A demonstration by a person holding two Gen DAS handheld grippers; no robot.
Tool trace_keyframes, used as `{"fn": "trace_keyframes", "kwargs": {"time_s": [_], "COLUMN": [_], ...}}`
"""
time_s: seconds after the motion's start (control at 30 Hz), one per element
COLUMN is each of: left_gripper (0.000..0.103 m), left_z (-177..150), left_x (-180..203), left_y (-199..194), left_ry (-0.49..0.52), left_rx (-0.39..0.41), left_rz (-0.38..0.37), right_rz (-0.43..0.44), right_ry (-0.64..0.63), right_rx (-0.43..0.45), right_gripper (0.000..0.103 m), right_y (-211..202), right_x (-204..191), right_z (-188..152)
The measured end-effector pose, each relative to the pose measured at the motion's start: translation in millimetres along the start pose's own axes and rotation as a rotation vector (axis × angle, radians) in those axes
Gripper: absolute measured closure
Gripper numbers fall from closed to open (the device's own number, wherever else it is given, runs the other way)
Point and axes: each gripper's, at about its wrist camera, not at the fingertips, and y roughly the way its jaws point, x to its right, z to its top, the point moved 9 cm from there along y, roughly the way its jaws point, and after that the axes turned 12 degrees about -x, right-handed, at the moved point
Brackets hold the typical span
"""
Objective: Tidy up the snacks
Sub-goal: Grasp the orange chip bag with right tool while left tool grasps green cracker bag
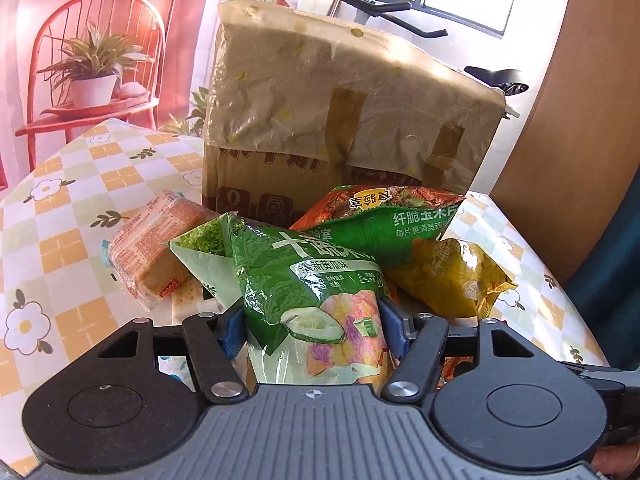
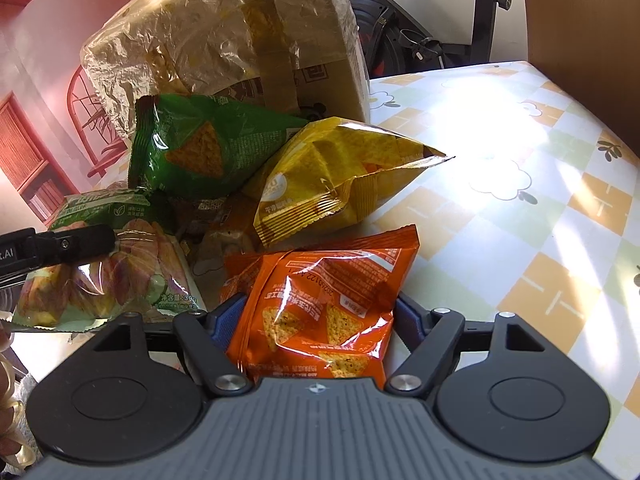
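A green cucumber chip bag (image 1: 304, 272) sits between the blue pads of my left gripper (image 1: 312, 328), which is shut on it. In the right wrist view the same bag (image 2: 100, 284) hangs pinched under a left finger (image 2: 72, 246). My right gripper (image 2: 320, 320) is shut on an orange corn chip bag (image 2: 320, 280) that rests on the table. Behind them lie a green corn chip bag (image 1: 384, 232) (image 2: 192, 152) and a yellow bag (image 1: 452, 276) (image 2: 332, 176). A wrapped cracker pack (image 1: 148, 248) lies to the left.
A large taped cardboard box (image 1: 320, 92) (image 2: 224, 28) stands right behind the snack pile. The table (image 2: 520, 200) has a checked flower cloth, sunlit on the right. An exercise bike (image 2: 400, 40) stands beyond the table's far edge.
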Motion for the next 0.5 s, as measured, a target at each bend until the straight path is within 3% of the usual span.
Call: {"fn": "trace_keyframes", "kwargs": {"time_s": [0.27,0.5], "left_gripper": [0.036,0.036], "left_z": [-8,-4], "left_x": [-6,-11], "left_y": [-30,-68], "left_ry": [0.021,0.039], "left_rx": [0.022,0.111], "left_rz": [0.01,0.03], "right_rz": [-0.018,-0.015], "right_ry": [0.025,0.032], "right_rx": [0.022,0.065], "right_gripper": [0.027,0.027], "right_y": [-22,-50], "right_x": [4,0], "right_z": [-8,-9]}}
